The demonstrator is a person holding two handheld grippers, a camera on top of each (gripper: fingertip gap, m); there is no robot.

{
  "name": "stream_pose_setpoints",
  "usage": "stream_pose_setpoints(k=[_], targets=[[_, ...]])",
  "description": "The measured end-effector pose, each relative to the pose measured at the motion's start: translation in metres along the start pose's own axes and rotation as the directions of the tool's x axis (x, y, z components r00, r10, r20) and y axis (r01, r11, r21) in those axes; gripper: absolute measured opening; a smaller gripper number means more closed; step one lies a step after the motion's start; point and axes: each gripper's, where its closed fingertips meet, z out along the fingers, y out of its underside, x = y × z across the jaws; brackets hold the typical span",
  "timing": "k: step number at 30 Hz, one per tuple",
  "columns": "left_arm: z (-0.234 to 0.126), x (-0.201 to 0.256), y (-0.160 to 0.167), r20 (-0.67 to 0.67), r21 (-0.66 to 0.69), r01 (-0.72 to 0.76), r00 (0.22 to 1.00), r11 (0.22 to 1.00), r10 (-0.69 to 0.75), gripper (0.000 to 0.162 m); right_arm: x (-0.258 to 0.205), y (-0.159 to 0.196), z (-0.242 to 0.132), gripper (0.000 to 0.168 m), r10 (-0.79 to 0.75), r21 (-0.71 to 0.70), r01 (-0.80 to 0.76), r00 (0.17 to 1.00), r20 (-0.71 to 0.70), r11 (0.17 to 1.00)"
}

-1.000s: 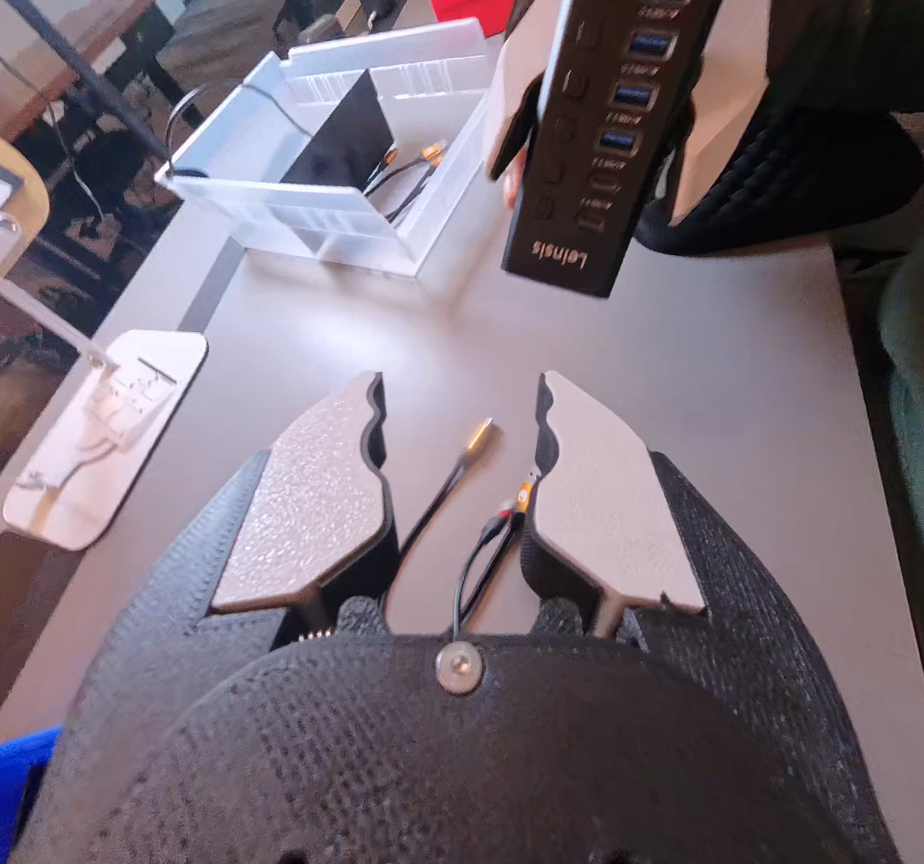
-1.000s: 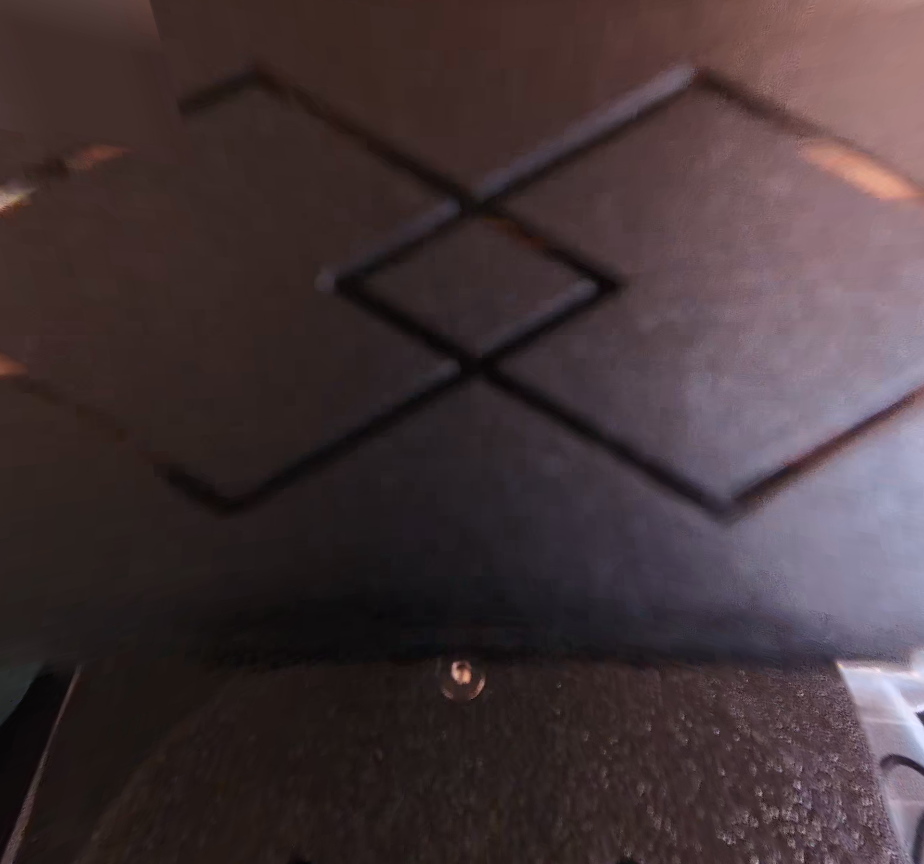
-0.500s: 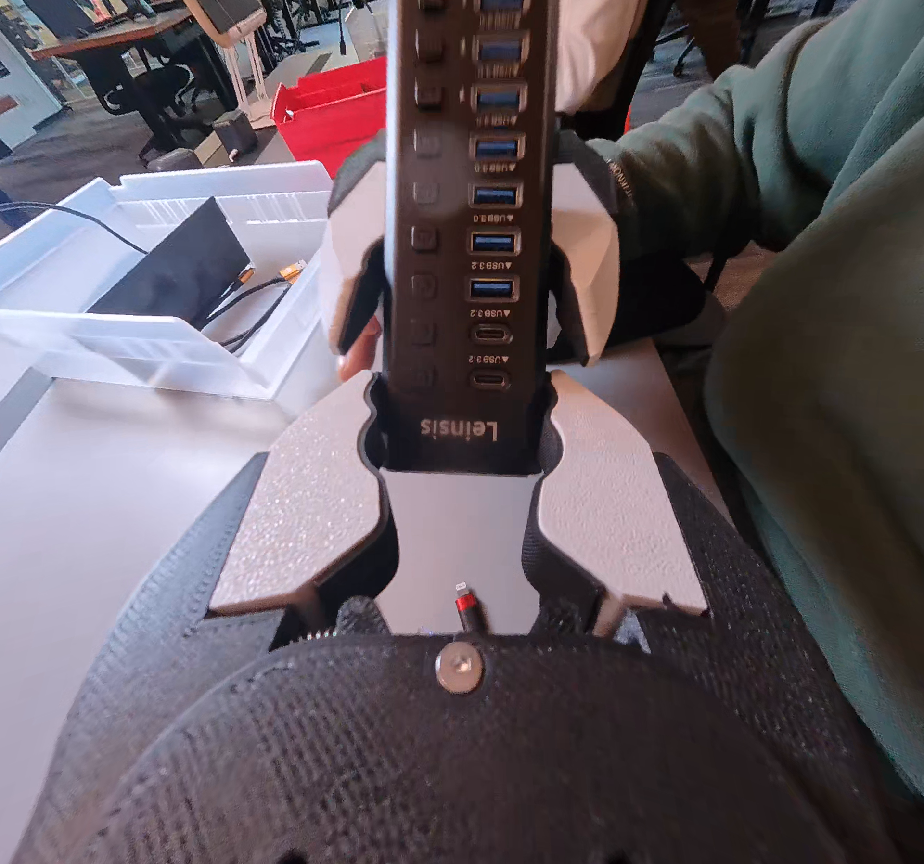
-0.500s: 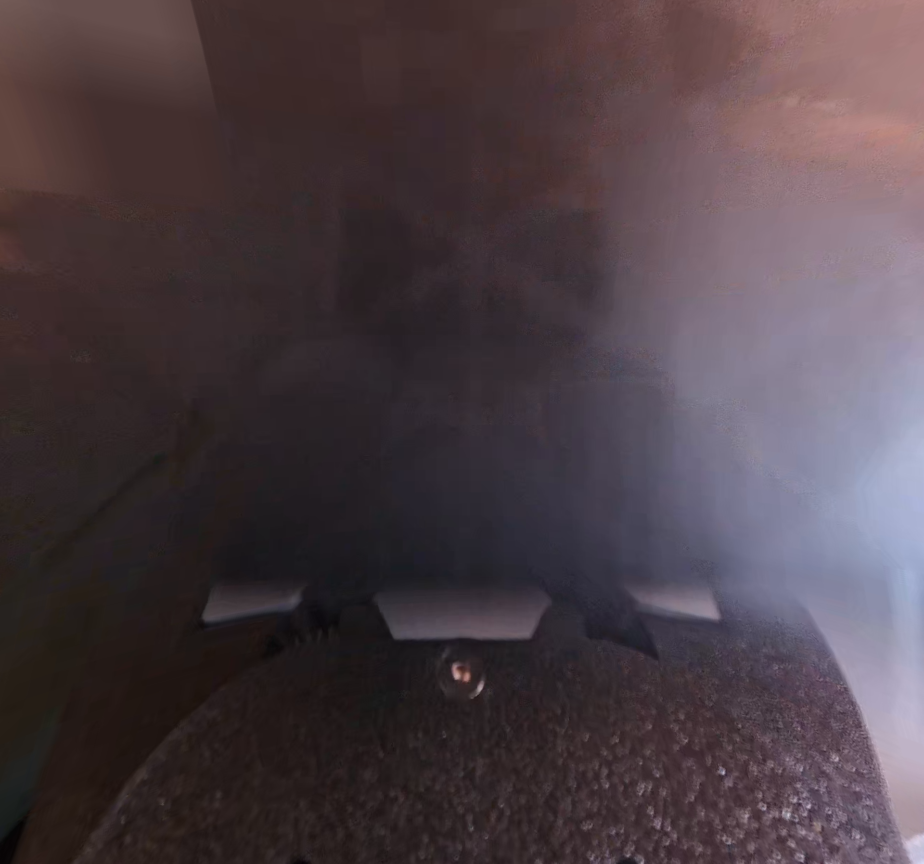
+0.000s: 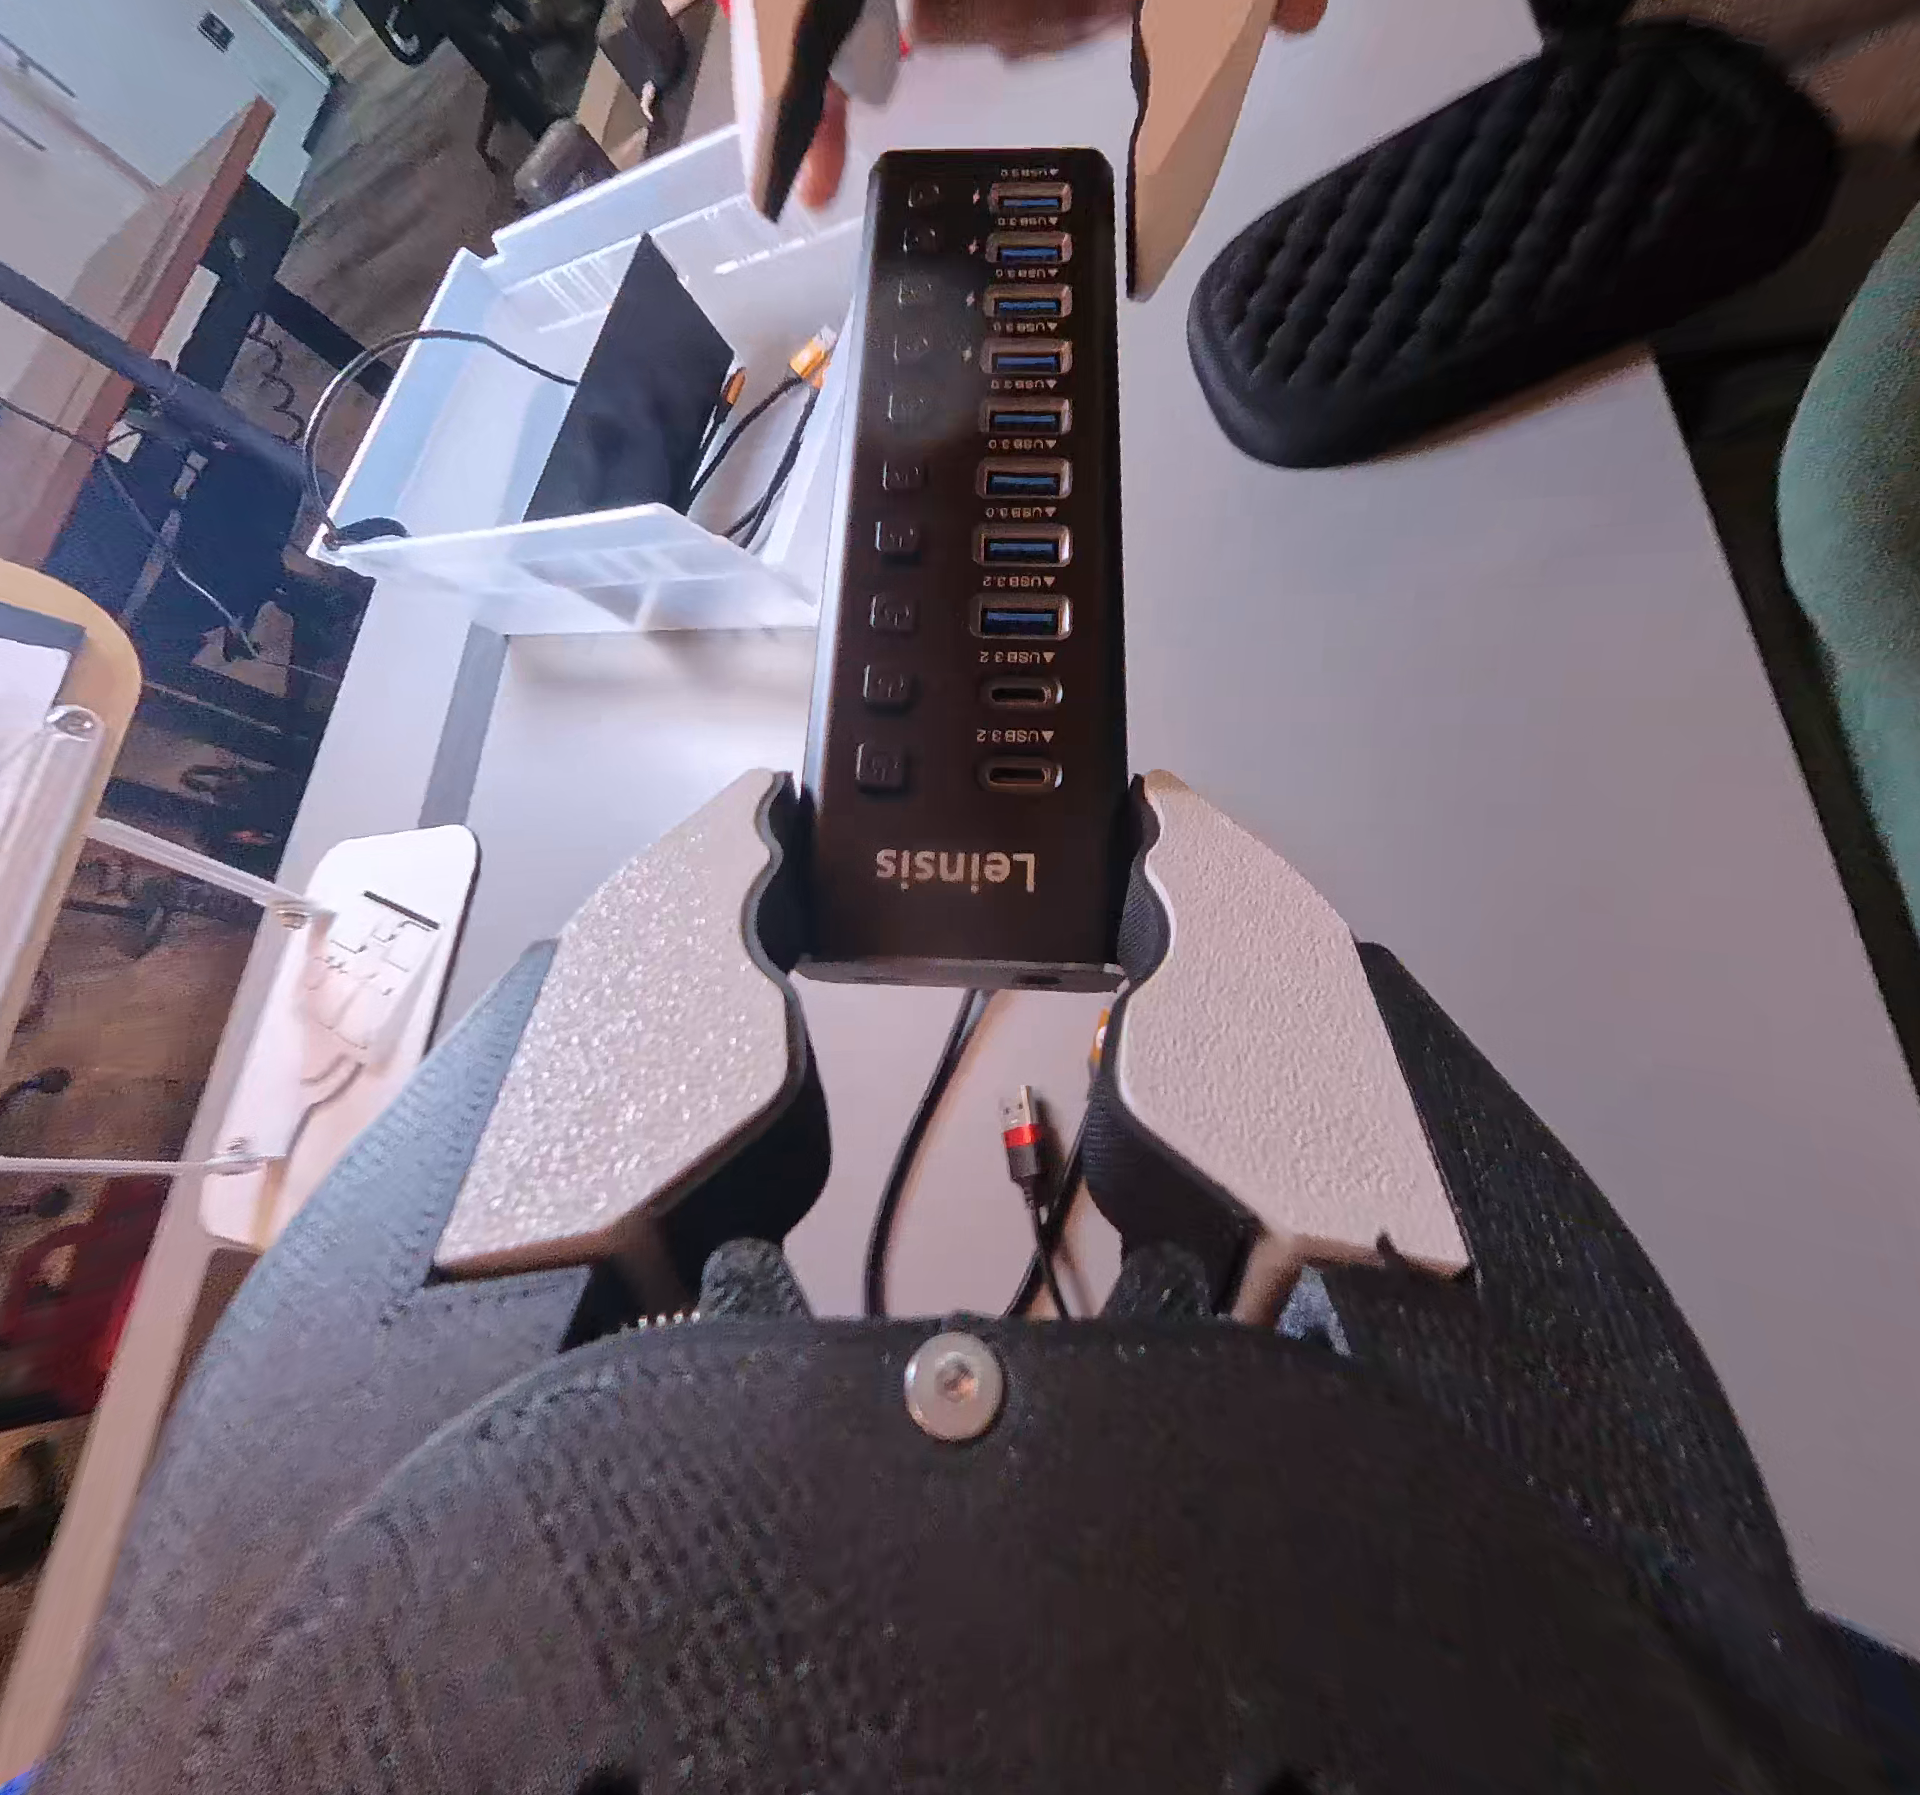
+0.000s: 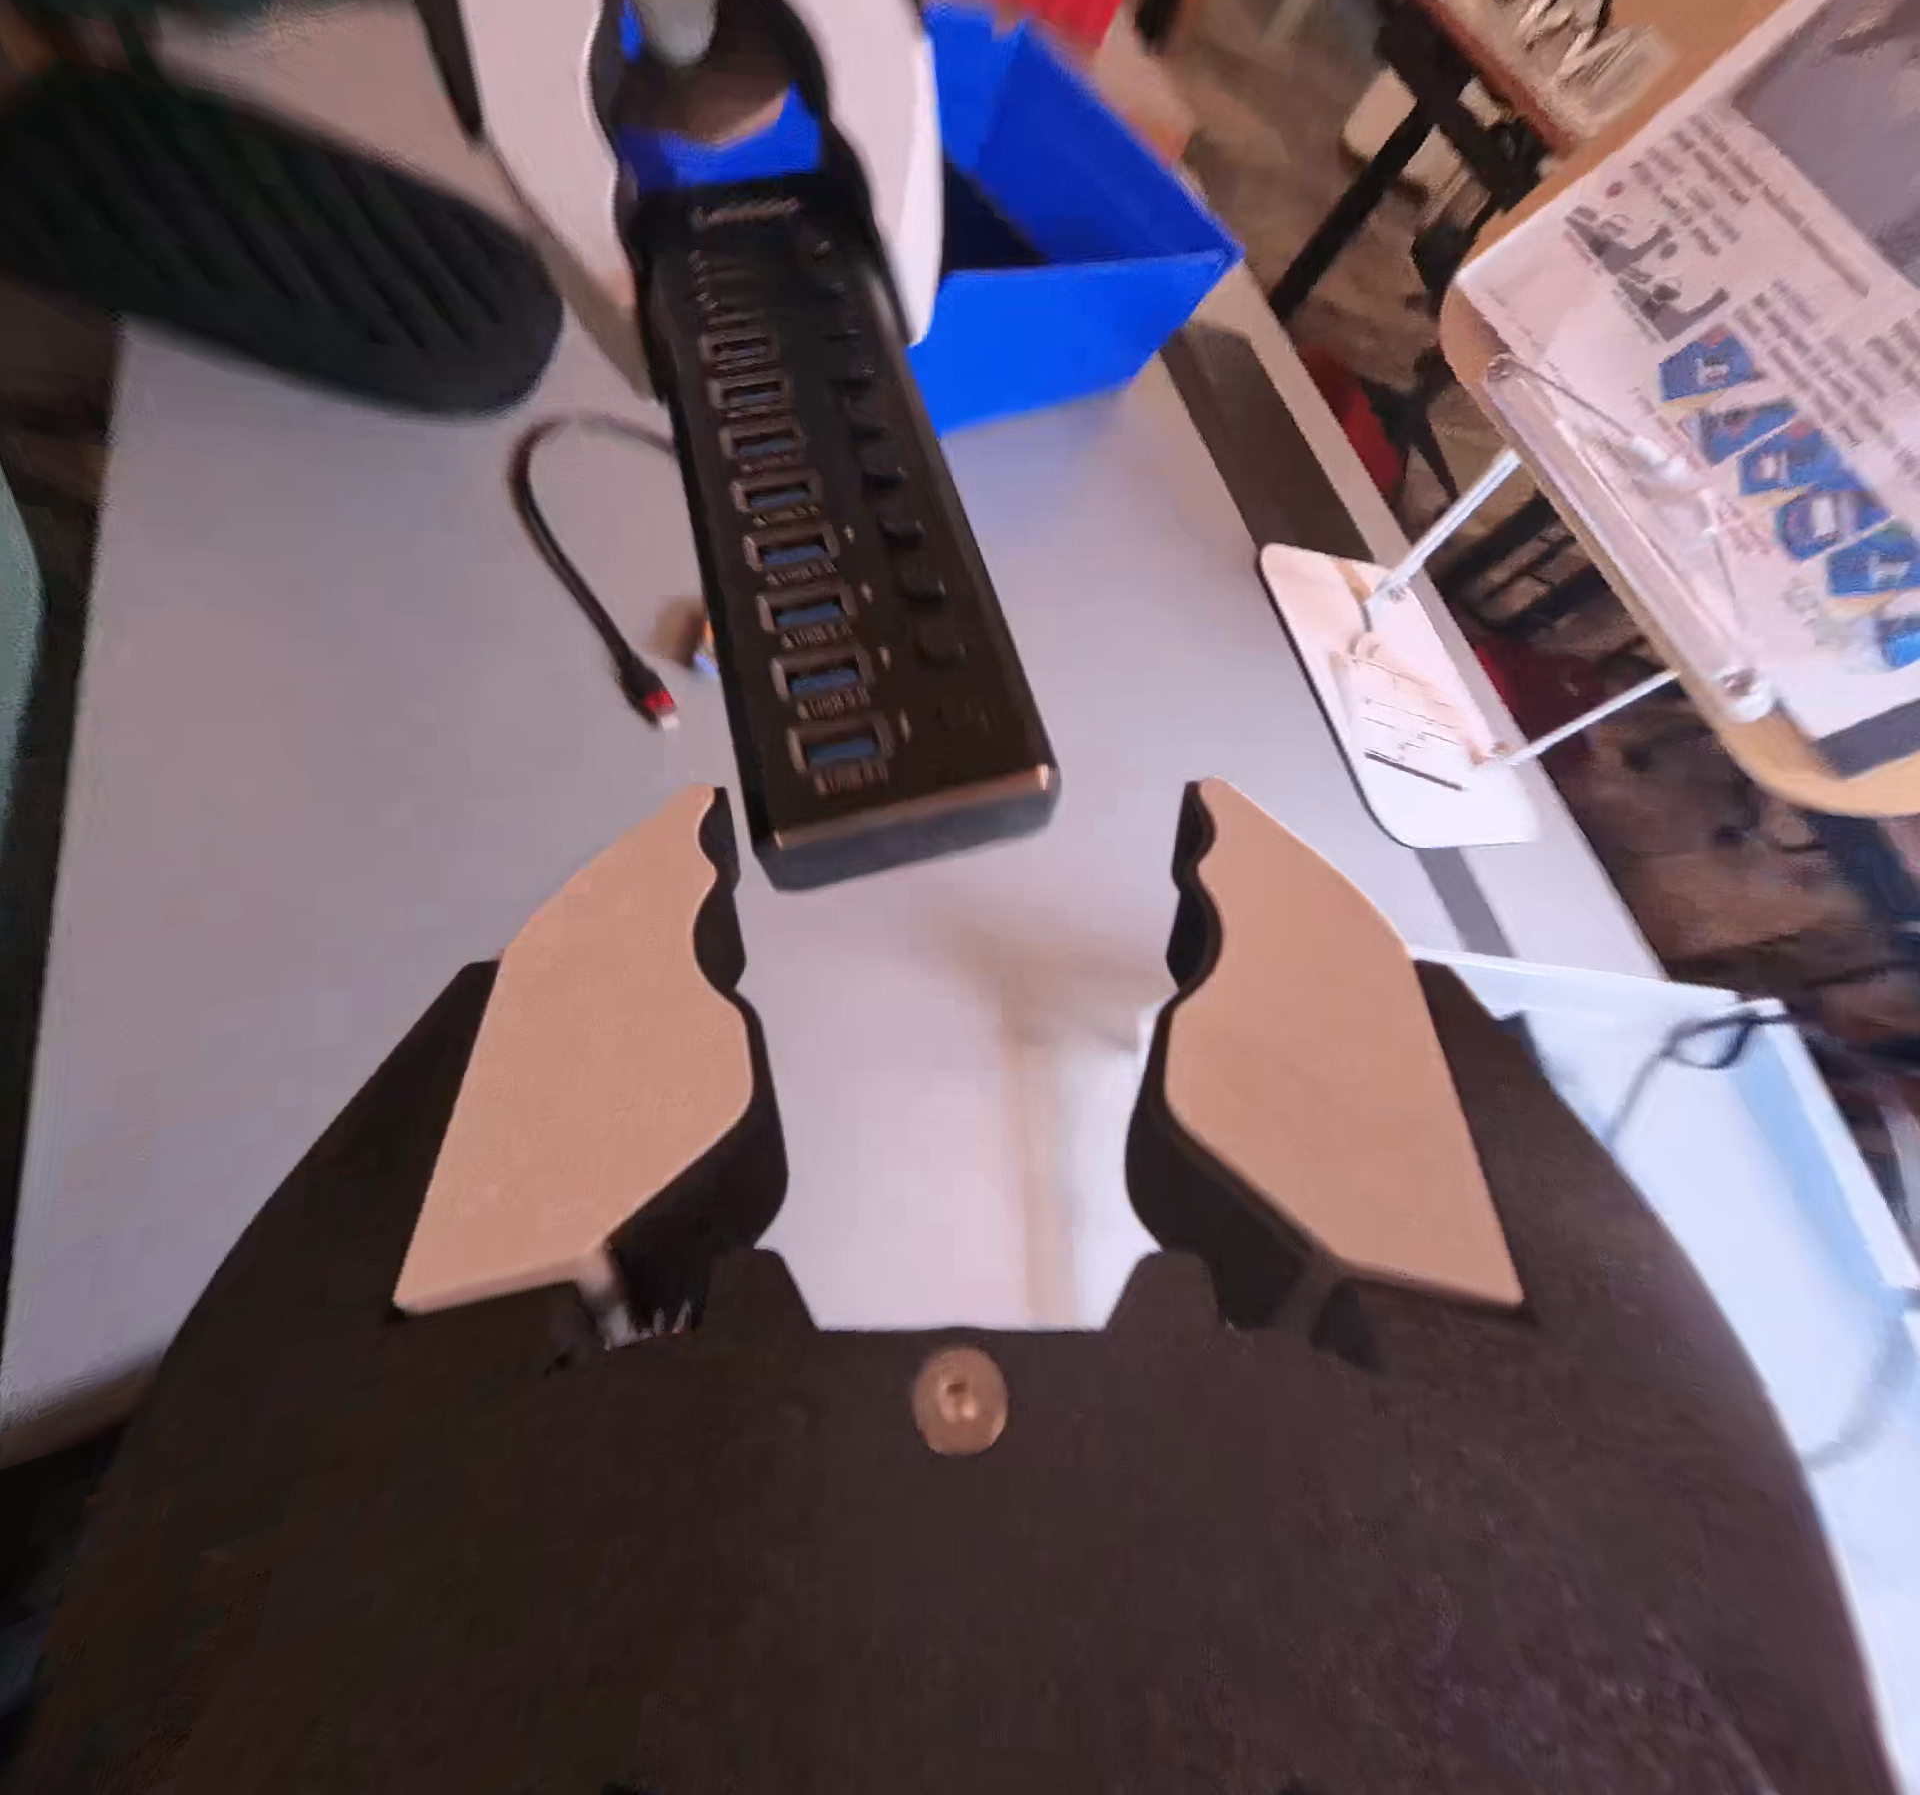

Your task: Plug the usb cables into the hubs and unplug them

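The left claw [image 5: 961,872] is pinching the near end of the black usb hub [image 5: 966,540], one finger on each long side, and the hub juts out above the grey bench [image 5: 1403,758] with its row of blue ports and its column of buttons facing up. White lettering runs along the hub's near end and small marks sit beside each port. The right claw [image 6: 956,831] is spread wide with nothing between its fingers; the hub's far end lies just ahead of it, close to one fingertip, apart from it as far as the blurred right wrist view shows.

On the bench under the hub lies a black cable with a red-collared plug [image 5: 1023,1127], and an orange plug tip [image 5: 1099,1039] peeps out beside the left claw's right finger. Far left stands a clear plastic bin [image 5: 582,561] that holds a black flat box [image 5: 634,405] leaning inside it and black cables with orange plugs [image 5: 805,363]. A blue bin [image 6: 1070,270] sits on the bench behind the left claw in the right wrist view; its contents are out of sight. A white stand base [image 5: 343,1007] rests at the bench's left edge and carries a clear holder with a printed sheet [image 6: 1766,311]. A green sleeve [image 5: 1860,602] shows at the right edge
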Motion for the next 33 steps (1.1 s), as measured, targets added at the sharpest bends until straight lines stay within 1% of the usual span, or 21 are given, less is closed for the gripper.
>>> stream_pose_setpoints(k=[3,5,7,8,9,10,12,14,15,17,20,23,25,27,29,33], targets=[[0.009,-0.003,-0.006,0.001,-0.063,-0.084,0.996,0.995,0.084,0.060,-0.010,-0.008,0.014,0.082,-0.162,-0.177,0.165,0.986,0.035,0.970],[0.017,-0.005,-0.013,-0.004,-0.072,-0.117,0.993,0.991,0.117,0.060,-0.018,-0.005,0.033,0.081,-0.197,-0.260,0.213,0.977,0.085,0.942],[0.024,-0.006,-0.020,0.002,-0.088,-0.144,0.989,0.986,0.145,0.060,-0.013,0.003,0.047,0.070,-0.261,-0.336,0.271,0.962,0.076,0.902],[0.027,-0.010,-0.017,0.013,-0.126,-0.161,0.986,0.979,0.164,0.060,-0.009,0.010,0.051,0.070,-0.290,-0.382,0.297,0.954,0.077,0.875],[0.028,-0.012,-0.014,0.019,-0.141,-0.162,0.986,0.977,0.167,0.060,-0.005,0.014,0.054,0.070,-0.299,-0.397,0.303,0.951,0.074,0.866],[0.030,-0.011,-0.012,0.003,-0.137,-0.139,0.990,0.981,0.141,0.060,-0.007,0.016,0.055,0.070,-0.271,-0.393,0.285,0.958,0.093,0.874],[0.033,-0.008,-0.011,-0.015,-0.085,-0.065,0.998,0.994,0.064,0.060,-0.010,0.021,0.057,0.069,-0.217,-0.365,0.250,0.968,0.128,0.897],[0.031,-0.015,-0.013,0.044,-0.007,-0.032,0.999,0.999,0.032,0.061,-0.006,0.030,0.056,0.069,-0.170,-0.359,0.210,0.975,0.141,0.909],[0.026,-0.021,-0.012,0.081,0.027,-0.004,0.997,1.000,0.002,0.056,0.001,0.038,0.052,0.069,-0.153,-0.374,0.195,0.978,0.140,0.906],[0.013,-0.028,-0.011,0.107,0.125,0.082,0.990,0.989,-0.096,0.051,0.031,0.053,0.040,0.069,-0.098,-0.404,0.125,0.991,0.087,0.906],[-0.001,-0.027,0.001,0.082,0.217,0.228,0.965,0.949,-0.250,0.049,0.106,0.087,0.009,0.068,-0.067,-0.501,0.033,0.996,-0.051,0.865],[-0.005,-0.025,0.018,0.101,0.246,0.272,0.947,0.930,-0.303,0.046,0.186,0.118,-0.018,0.068,-0.075,-0.574,-0.032,0.984,-0.162,0.818],[-0.002,-0.023,0.028,0.111,0.245,0.285,0.941,0.927,-0.319,0.045,0.225,0.137,-0.028,0.067,-0.039,-0.614,-0.078,0.984,-0.174,0.785],[0.003,-0.022,0.039,0.109,0.236,0.307,0.935,0.922,-0.339,0.045,0.254,0.156,-0.027,0.067,-0.024,-0.645,-0.094,0.985,-0.172,0.758],[0.009,-0.020,0.047,0.097,0.220,0.330,0.929,0.918,-0.357,0.045,0.273,0.175,-0.019,0.067,0.007,-0.679,-0.115,0.987,-0.159,0.725],[0.013,-0.023,0.065,0.112,0.169,0.340,0.926,0.925,-0.361,0.044,0.285,0.217,0.008,0.067,0.089,-0.730,-0.131,0.991,-0.095,0.671]])
